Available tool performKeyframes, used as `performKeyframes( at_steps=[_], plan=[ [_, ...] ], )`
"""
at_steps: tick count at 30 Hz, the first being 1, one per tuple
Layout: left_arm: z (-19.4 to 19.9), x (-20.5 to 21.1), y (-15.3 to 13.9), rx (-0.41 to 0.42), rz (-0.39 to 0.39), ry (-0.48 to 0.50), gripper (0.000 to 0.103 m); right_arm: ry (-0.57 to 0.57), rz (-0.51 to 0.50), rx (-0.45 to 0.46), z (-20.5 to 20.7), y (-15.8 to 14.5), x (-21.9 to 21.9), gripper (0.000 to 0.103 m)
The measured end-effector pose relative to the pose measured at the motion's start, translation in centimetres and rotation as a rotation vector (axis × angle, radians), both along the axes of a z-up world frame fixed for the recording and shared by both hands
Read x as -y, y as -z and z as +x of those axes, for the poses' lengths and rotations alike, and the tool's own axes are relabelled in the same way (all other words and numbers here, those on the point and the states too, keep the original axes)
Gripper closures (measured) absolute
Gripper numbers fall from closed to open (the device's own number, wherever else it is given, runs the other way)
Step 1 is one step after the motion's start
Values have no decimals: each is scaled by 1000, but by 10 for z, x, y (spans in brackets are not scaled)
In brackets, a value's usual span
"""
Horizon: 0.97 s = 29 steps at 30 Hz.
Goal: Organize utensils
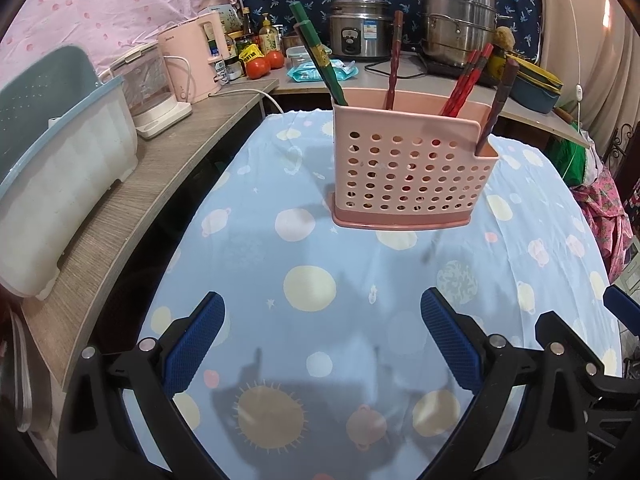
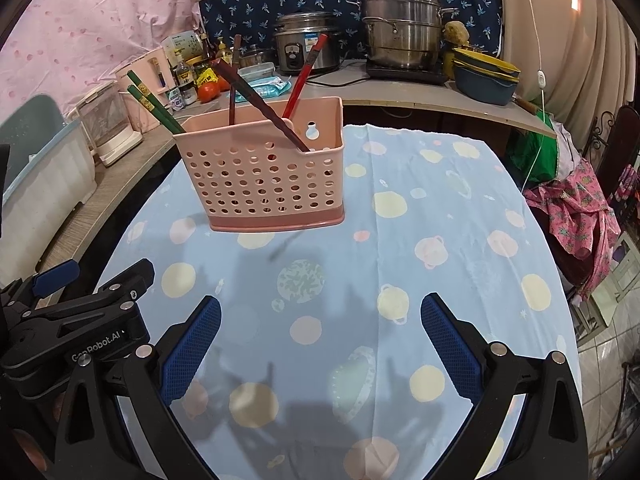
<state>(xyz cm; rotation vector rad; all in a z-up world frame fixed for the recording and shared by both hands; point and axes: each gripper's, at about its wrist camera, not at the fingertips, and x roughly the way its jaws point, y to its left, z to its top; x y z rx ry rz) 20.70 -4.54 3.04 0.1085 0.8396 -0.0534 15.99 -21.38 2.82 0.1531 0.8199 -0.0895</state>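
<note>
A pink perforated utensil holder stands on the blue patterned tablecloth; it also shows in the right wrist view. Green chopsticks lean at its left end, a dark red chopstick stands behind, red chopsticks lean at the right, and a dark brown chopstick sits in the small side pocket. My left gripper is open and empty, well short of the holder. My right gripper is open and empty too, to the holder's right.
A wooden shelf on the left carries a white and blue bin, a clear container and a pink kettle. The rear counter holds a rice cooker, a steel steamer pot, tomatoes and stacked bowls. Pink cloth lies at the right.
</note>
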Motion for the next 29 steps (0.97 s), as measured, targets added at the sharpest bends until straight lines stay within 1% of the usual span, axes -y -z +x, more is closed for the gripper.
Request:
performKeyframes(
  at_steps=[22, 25, 29],
  plan=[
    [-4, 1, 0, 8, 6, 11, 9, 12, 0, -1, -2, 1, 1, 6],
    [-4, 0, -1, 12, 8, -4, 9, 15, -1, -2, -2, 1, 1, 6],
    [-4, 0, 0, 4, 3, 7, 9, 18, 0, -6, -3, 1, 2, 6]
  ],
)
